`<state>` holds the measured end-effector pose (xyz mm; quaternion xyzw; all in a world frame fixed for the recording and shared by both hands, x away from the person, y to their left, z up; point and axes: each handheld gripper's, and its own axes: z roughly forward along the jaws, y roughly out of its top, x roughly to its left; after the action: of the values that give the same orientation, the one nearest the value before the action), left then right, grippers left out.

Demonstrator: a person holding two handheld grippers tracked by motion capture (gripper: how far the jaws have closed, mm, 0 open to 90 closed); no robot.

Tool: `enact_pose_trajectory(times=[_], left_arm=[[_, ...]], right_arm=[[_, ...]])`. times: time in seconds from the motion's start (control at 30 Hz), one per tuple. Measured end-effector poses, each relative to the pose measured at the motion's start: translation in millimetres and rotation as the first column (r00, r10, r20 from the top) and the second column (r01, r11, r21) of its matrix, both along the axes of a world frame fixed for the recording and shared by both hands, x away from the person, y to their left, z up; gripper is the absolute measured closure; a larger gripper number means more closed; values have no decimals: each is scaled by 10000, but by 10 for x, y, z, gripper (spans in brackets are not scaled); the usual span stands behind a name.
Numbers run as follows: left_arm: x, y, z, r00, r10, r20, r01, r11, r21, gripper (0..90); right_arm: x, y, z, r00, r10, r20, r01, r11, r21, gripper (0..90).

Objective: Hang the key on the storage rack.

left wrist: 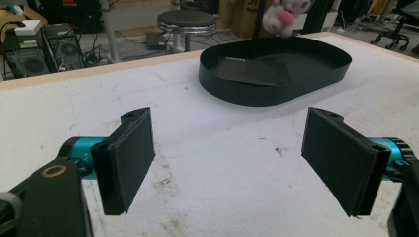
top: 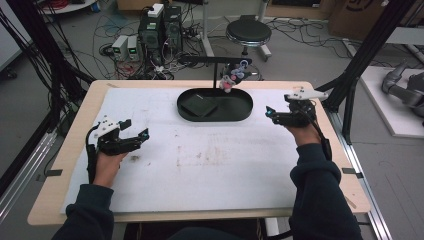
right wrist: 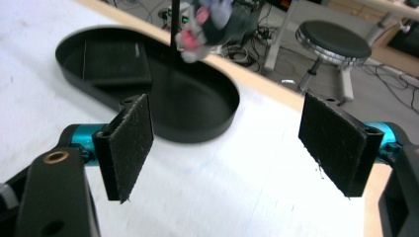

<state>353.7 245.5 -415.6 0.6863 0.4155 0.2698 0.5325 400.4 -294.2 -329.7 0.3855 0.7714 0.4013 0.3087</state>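
So from the high view, a black oval tray [top: 215, 106] sits at the counter's [top: 200, 165] far edge, long axis left-right, with a flat black square [top: 199, 106] in its left half and a plush toy [top: 231, 79] hanging over it. The left gripper [top: 134, 131] and right gripper [top: 270, 114] are well apart. In the left gripper view the jaws are spread wide, holding nothing, tray [left wrist: 276, 74] ahead. The right gripper view is the same: wide, empty, tray [right wrist: 148, 84] beyond.

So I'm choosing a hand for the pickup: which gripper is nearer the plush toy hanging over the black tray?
Right. The right gripper sits just right of the tray, below the hanging plush toy. The left gripper is farther away, near the table's left side.
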Motion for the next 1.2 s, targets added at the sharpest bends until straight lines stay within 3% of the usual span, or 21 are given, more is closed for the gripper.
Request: enact_pose_trajectory(times=[0.23,0.57,1.2], left_arm=[[-19,-16,21,9998,21,206,-22,10000,16,202],[-41,-27,39,9995,-78,311,78,10000,-3,202],[-40,-40,27,9995,-162,275,161,9999,51,203]], right_arm=[[-177,-77,-335,9993,-265,-248,267,9996,58,212],[-262,-77,-529,9988,-421,-266,421,9991,-18,212],[-316,-107,-596,9982,-472,-379,461,9985,-304,212]])
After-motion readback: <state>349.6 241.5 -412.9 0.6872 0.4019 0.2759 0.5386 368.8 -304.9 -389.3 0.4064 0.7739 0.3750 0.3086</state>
